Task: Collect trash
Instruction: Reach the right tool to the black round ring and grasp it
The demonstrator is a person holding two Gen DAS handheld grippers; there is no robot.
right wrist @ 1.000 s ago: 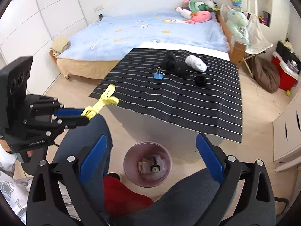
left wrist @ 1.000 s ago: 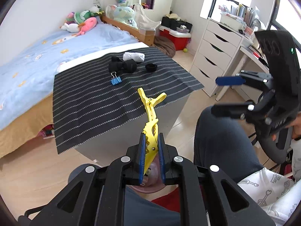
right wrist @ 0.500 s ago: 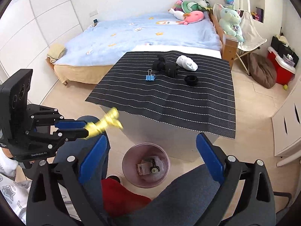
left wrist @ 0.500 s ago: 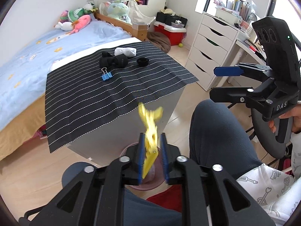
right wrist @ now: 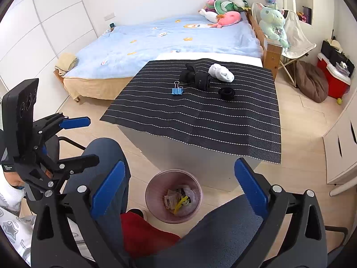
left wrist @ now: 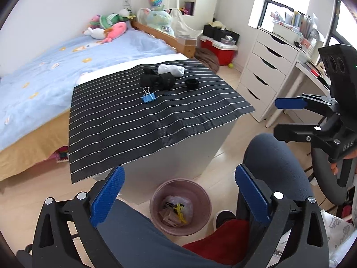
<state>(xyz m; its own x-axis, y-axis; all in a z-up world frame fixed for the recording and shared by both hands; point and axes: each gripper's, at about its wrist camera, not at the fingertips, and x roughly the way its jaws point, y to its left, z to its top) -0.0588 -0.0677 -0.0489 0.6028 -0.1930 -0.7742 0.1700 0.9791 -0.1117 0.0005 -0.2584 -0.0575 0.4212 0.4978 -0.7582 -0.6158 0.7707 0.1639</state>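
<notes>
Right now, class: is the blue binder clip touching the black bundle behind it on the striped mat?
Apart. The right wrist view shows striped mat between the blue binder clip and the black bundle; the left wrist view also shows a gap.

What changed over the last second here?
The left tool opened and let go of the yellow clip, which fell into the pink bin. The right tool stayed open; the blue binder clip and black items remain on the table.

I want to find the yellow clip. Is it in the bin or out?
In. The yellow clip lies inside the pink bin on other trash.
</notes>
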